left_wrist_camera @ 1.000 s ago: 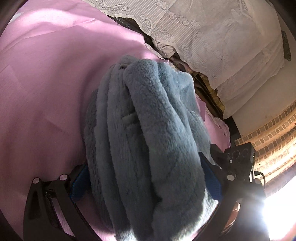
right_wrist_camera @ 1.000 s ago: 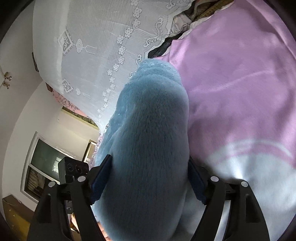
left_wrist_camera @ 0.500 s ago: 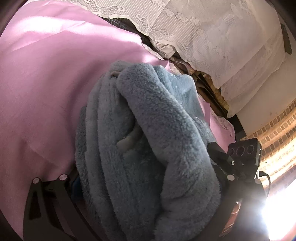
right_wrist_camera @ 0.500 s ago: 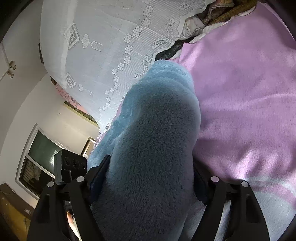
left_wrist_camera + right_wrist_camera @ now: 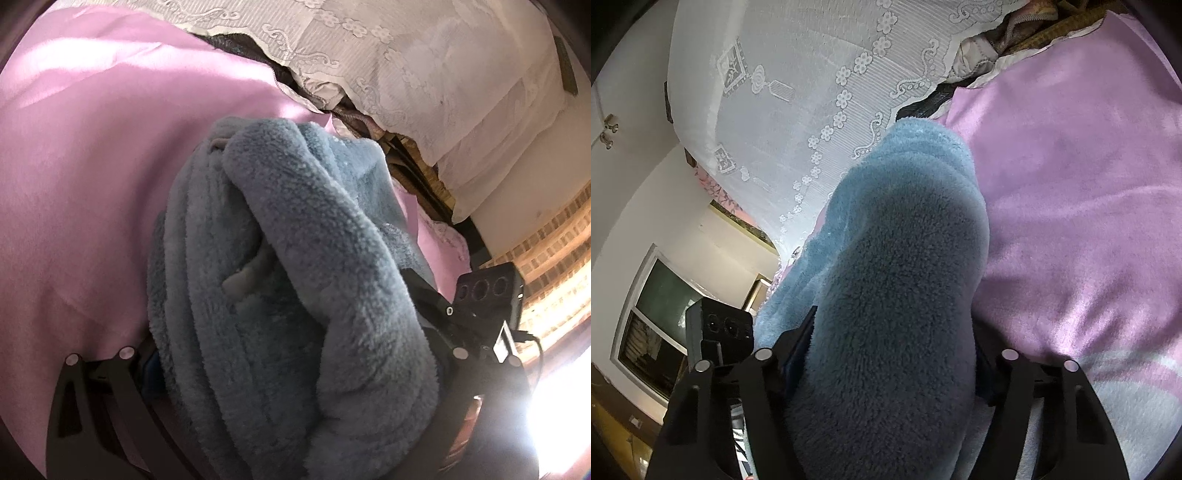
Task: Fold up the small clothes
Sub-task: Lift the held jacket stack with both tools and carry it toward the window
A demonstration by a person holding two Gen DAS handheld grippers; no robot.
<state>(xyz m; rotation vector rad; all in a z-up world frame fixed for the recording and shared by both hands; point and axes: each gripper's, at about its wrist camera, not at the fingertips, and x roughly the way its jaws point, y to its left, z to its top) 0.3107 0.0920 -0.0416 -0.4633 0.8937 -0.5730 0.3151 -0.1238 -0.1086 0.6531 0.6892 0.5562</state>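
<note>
A fluffy blue fleece garment (image 5: 288, 295) is bunched in thick folds and fills the middle of the left wrist view. My left gripper (image 5: 295, 369) is shut on it, with the fingertips buried in the fleece. The same garment (image 5: 894, 295) fills the right wrist view, where my right gripper (image 5: 886, 365) is shut on another part of it. Both hold it above a pink bedspread (image 5: 81, 177). The right gripper's camera block (image 5: 487, 291) shows at the right of the left wrist view.
The pink bedspread (image 5: 1089, 206) lies under and beside the garment. White lace-covered pillows (image 5: 424, 66) are stacked at the bed's head, also in the right wrist view (image 5: 798, 96). A window (image 5: 653, 325) and white wall are at the left.
The garment has bunched up closer to both cameras and sagged into thicker folds. Both grippers have tilted slightly, with the bed and pillows shifting in view.
</note>
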